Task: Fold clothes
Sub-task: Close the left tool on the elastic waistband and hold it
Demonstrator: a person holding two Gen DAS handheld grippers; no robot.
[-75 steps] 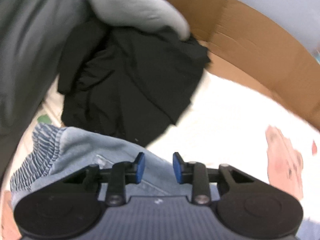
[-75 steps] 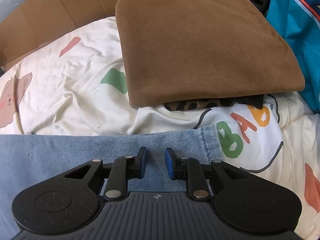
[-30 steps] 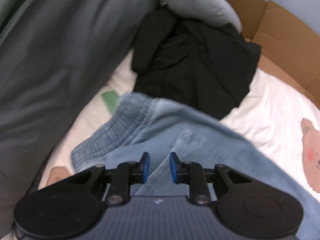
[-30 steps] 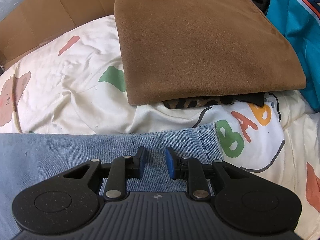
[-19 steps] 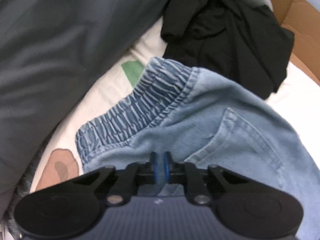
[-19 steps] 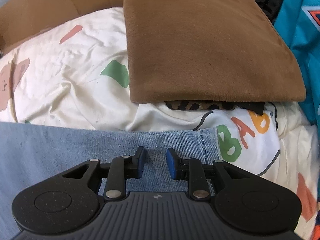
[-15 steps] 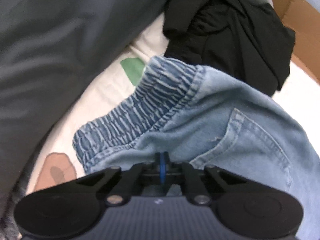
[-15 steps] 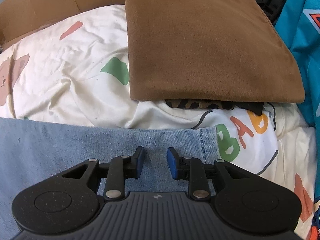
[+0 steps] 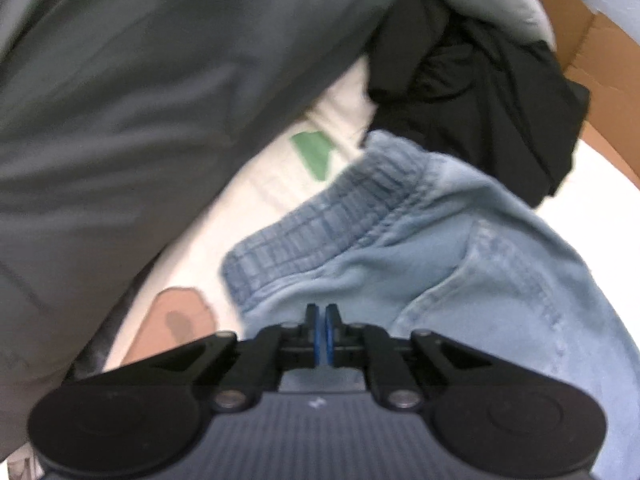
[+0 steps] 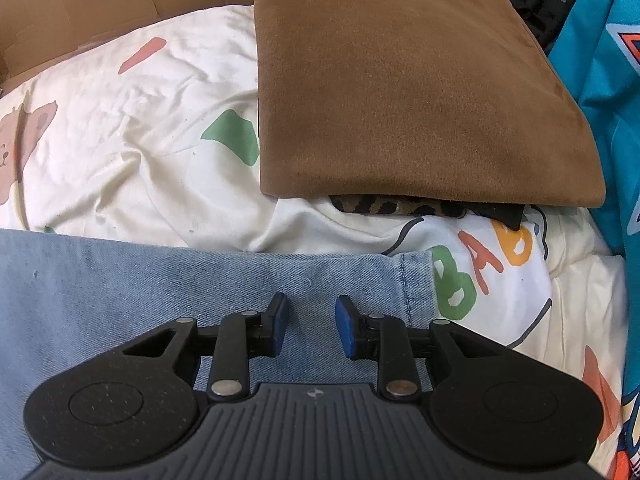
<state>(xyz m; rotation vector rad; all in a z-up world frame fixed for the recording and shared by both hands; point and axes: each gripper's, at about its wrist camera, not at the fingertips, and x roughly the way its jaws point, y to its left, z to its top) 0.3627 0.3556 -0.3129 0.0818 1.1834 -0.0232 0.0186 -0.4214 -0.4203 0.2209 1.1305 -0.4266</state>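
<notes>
Where the light-blue denim pants (image 9: pixel 460 272) lie spread over the cartoon-print bedsheet (image 10: pixel 132 120), the left tongs (image 9: pixel 321 334) are clenched on fabric just below the elastic waistband, and the right tongs (image 10: pixel 310 330) hover released over the hemmed leg end. A folded brown garment (image 10: pixel 404 80) lies beyond; a black garment (image 9: pixel 480 92) touches the waistband.

Light blue denim jeans (image 9: pixel 460 264), woven and matt, with a ribbed gathered waistband and stitched seams; a twill grain on the leg (image 10: pixel 168 280) in the right view. Brown folded cloth (image 10: pixel 408 92) with a soft, suede-like nap over a leopard-print fabric (image 10: pixel 396 206); cream printed cotton sheet (image 10: pixel 132 120), creased and matt; plain corrugated cardboard (image 10: pixel 80 8); slightly sheeny teal jersey (image 10: pixel 600 80). Matt black plastic gripper bodies with blue rubbery pads (image 10: pixel 347 330) and bright metal rivets (image 10: pixel 226 387); smooth grey cloth (image 9: pixel 140 100) and limp black fabric (image 9: pixel 480 92).
</notes>
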